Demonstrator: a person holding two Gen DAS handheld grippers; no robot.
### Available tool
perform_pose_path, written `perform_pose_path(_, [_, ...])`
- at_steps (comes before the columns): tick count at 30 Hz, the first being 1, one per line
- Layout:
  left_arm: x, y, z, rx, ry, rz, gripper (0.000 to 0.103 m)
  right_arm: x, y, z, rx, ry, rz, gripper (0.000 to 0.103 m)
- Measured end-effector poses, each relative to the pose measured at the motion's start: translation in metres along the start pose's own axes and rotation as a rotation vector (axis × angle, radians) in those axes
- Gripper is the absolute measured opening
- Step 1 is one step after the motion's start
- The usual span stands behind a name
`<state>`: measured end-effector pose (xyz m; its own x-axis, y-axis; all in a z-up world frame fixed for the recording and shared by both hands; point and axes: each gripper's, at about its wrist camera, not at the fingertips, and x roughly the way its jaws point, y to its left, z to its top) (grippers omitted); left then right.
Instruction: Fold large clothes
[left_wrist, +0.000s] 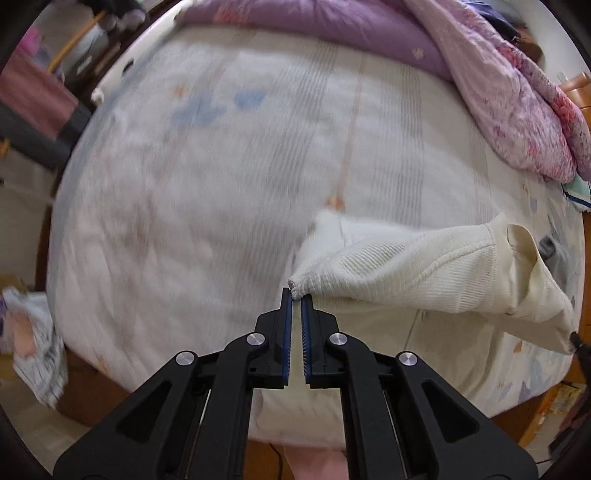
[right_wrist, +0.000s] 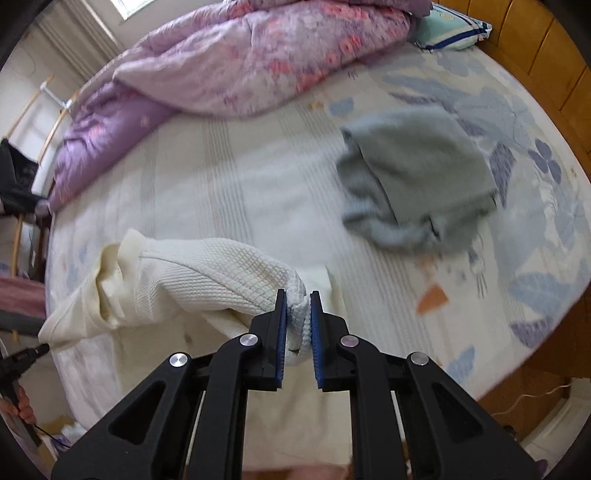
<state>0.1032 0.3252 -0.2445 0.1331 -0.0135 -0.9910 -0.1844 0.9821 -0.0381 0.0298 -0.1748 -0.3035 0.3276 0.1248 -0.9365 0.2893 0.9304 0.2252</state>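
Pale quilted bedsheet (right_wrist: 229, 192) fills both views, purple duvet (right_wrist: 236, 62) heaped at the far side, a grey garment (right_wrist: 417, 177) lying far right. The cream knit garment (left_wrist: 424, 273) hangs stretched above the near edge. The left gripper (left_wrist: 296, 295) pinches one corner; the right gripper (right_wrist: 298, 306) clamps a thicker bunch. Judged mid-fold: next, lay it flat and even.

One bed (right_wrist: 236, 192) — on it one cream sweater (right_wrist: 207, 269), one grey garment (right_wrist: 417, 173), one purple quilt (right_wrist: 258, 55), one pillow (right_wrist: 450, 29) — two tools.
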Motion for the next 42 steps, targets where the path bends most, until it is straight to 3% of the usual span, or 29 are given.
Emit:
perform_pose_path(4, [0.029,0.019,-0.054,-0.014,0.066,-0.004,0.000,0.013,-0.014,-0.055,0.012,0.068,-0.036,0.011])
perform_pose_path(7, [0.065,0.042,-0.093,-0.025,0.175,0.050,0.000,0.030,-0.025,-0.090,0.024,0.152,-0.038,0.011])
perform_pose_path(10, [0.083,0.063,-0.117,-0.052,0.196,0.101,0.000,0.050,-0.027,-0.121,-0.023,0.213,-0.065,0.011])
perform_pose_path(12, [0.091,0.075,-0.129,-0.089,0.219,0.078,0.000,0.067,-0.028,-0.140,-0.037,0.258,-0.088,0.011])
perform_pose_path(16, [0.097,0.076,-0.133,-0.065,0.262,0.050,0.001,0.090,-0.036,-0.163,-0.003,0.352,-0.096,0.021])
perform_pose_path(18, [0.098,0.067,-0.129,-0.058,0.282,0.022,0.012,0.083,-0.040,-0.167,0.069,0.376,-0.076,0.044])
perform_pose_path(19, [0.097,0.063,-0.126,-0.060,0.285,0.002,0.034,0.076,-0.041,-0.168,0.103,0.375,-0.051,0.062])
perform_pose_path(20, [0.095,0.057,-0.122,-0.065,0.284,-0.028,0.058,0.064,-0.042,-0.167,0.143,0.359,-0.032,0.070])
perform_pose_path(21, [0.093,0.052,-0.119,-0.068,0.275,-0.058,0.061,0.053,-0.042,-0.167,0.178,0.344,-0.018,0.072])
perform_pose_path(23, [0.088,0.036,-0.106,-0.083,0.263,-0.127,0.063,0.036,-0.042,-0.164,0.295,0.350,0.040,0.073])
perform_pose_path(26, [0.097,0.017,-0.090,-0.186,0.322,-0.197,0.070,0.028,-0.044,-0.162,0.585,0.356,0.143,0.073])
perform_pose_path(28, [0.111,0.005,-0.081,-0.277,0.378,-0.276,0.070,0.042,-0.045,-0.166,0.832,0.373,0.238,0.074])
perform_pose_path(32, [0.150,-0.011,-0.074,-0.443,0.495,-0.310,0.070,0.086,-0.036,-0.158,1.097,0.415,0.287,0.074])
perform_pose_path(37, [0.190,-0.015,-0.066,-0.634,0.601,-0.318,0.070,0.127,-0.029,-0.155,1.277,0.427,0.264,0.074])
perform_pose_path(40, [0.209,-0.017,-0.065,-0.656,0.629,-0.305,0.069,0.149,-0.024,-0.150,1.284,0.495,0.188,0.073])
perform_pose_path(42, [0.213,-0.016,-0.066,-0.665,0.648,-0.302,0.059,0.153,-0.021,-0.154,1.303,0.521,0.137,0.051])
